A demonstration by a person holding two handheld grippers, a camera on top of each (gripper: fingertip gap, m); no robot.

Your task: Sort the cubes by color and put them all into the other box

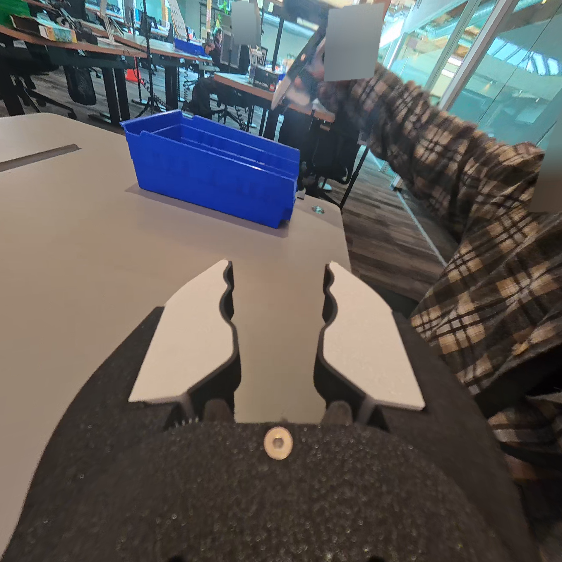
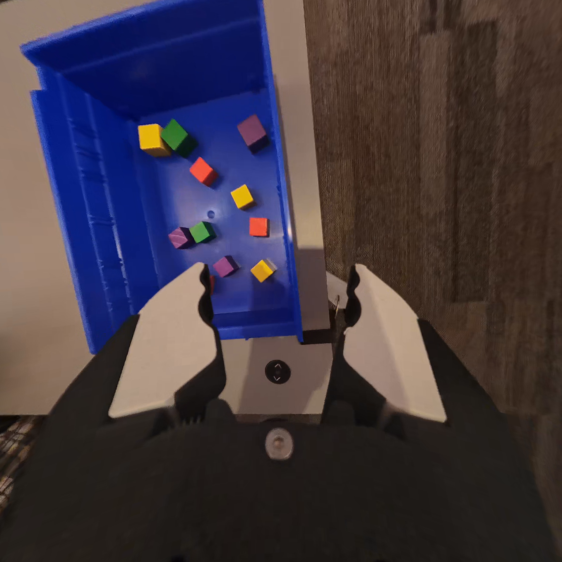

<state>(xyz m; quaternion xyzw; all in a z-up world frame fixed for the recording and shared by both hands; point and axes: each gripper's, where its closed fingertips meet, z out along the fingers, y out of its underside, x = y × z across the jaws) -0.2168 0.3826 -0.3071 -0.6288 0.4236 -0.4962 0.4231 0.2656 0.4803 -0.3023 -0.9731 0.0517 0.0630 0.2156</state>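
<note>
While nothing is yet gripped, the cubes lie loose on the floor of the blue box [image 2: 100, 213] under the right gripper. Taken from left to right, there is a yellow cube [image 2: 151, 138] touching a green cube [image 2: 175, 136] at the far end, a purple cube [image 2: 180, 237] touching a second green cube [image 2: 202, 231] near the middle, a red cube [image 2: 202, 170], another purple cube [image 2: 225, 265], a small yellow cube [image 2: 241, 196], a larger purple cube [image 2: 252, 131] by the right wall, a second red cube [image 2: 258, 226] and a yellow cube [image 2: 262, 270] close to the near wall. A sliver of red also shows behind the left fingertip.

They look like small painted blocks: light, rigid and smooth-faced, so I judge they should be pinched on two flat opposite sides, squarely, since a hold on the corners would likely let them twist out. The touching pairs leave little room for a finger between them; the lone ones seem easier to start with.

The left gripper [image 1: 279, 273] hangs low over the grey table [image 1: 76, 243], fingers moderately apart and empty, pointing toward a blue box [image 1: 213, 176] standing well ahead near the table edge; its inside is hidden from this angle.

The right gripper [image 2: 278, 275] hovers above the near end of the box, fingers spread wide, holding and touching nothing.
</note>
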